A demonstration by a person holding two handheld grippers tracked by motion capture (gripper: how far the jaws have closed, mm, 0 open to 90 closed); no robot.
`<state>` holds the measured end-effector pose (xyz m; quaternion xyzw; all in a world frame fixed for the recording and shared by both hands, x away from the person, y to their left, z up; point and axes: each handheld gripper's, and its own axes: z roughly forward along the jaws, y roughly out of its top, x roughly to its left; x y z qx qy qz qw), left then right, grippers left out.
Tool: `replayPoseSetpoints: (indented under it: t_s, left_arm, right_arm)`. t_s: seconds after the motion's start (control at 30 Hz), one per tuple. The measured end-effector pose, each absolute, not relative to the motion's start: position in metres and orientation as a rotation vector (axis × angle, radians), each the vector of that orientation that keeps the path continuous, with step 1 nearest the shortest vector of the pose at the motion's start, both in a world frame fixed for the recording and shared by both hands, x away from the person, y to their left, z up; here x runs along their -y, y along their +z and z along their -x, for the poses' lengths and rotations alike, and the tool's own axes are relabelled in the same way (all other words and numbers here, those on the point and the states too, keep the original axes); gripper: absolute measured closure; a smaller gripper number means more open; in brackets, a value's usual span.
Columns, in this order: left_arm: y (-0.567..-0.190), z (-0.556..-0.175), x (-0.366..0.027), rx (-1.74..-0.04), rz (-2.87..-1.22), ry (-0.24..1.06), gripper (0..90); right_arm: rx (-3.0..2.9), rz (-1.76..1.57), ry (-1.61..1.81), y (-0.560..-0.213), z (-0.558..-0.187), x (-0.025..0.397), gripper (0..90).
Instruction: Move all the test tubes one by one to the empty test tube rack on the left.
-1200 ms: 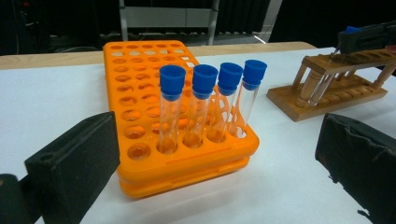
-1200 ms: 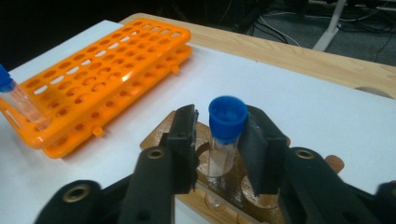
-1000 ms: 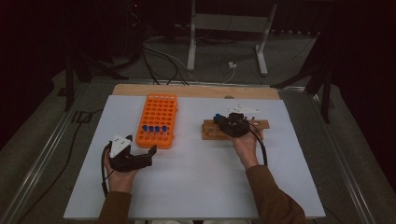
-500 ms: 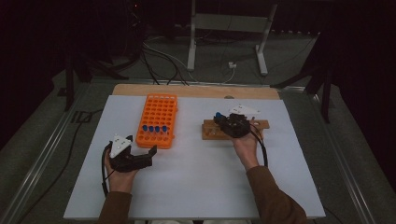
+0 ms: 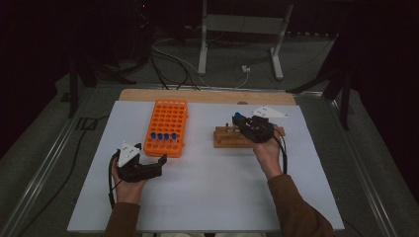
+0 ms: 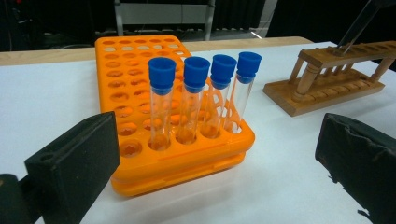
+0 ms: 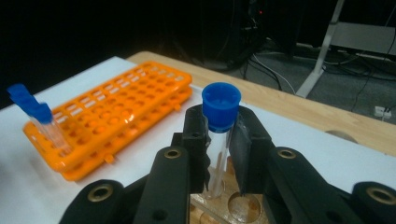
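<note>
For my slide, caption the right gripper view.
Right gripper clamps a blue-capped tube over the wooden rack.

A white table (image 5: 207,197) with a wooden far edge stands on a grey floor (image 5: 375,163), with cables (image 5: 168,59) and a metal stand (image 5: 237,29) behind it.

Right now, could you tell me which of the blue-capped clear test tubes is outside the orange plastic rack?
The blue-capped clear test tube clamped in the right gripper over the wooden rack; the other four tubes stand in the orange plastic rack.
</note>
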<state>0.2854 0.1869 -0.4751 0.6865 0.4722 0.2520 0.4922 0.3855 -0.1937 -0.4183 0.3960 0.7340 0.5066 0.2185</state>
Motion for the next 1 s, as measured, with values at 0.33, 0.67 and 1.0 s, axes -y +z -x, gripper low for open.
replayPoseSetpoints:
  t_s: [0.33, 0.67, 1.0]
  left_arm:
    - [-0.474, -0.285, -0.184, -1.129, -1.663, 0.604, 1.5]
    - [-0.464, -0.283, -0.166, -1.070, -1.666, 0.615, 1.5]
    - [-0.449, -0.290, -0.128, -0.961, -1.720, 0.570, 3.5]
  right_arm:
    - [-2.025, -1.065, 1.463, -0.401, -0.377, 0.200, 76.8]
    - [-2.091, -1.062, 1.529, -0.402, -0.367, 0.199, 76.7]
    - [-2.159, -1.003, 1.537, -0.404, -0.351, 0.188, 76.7]
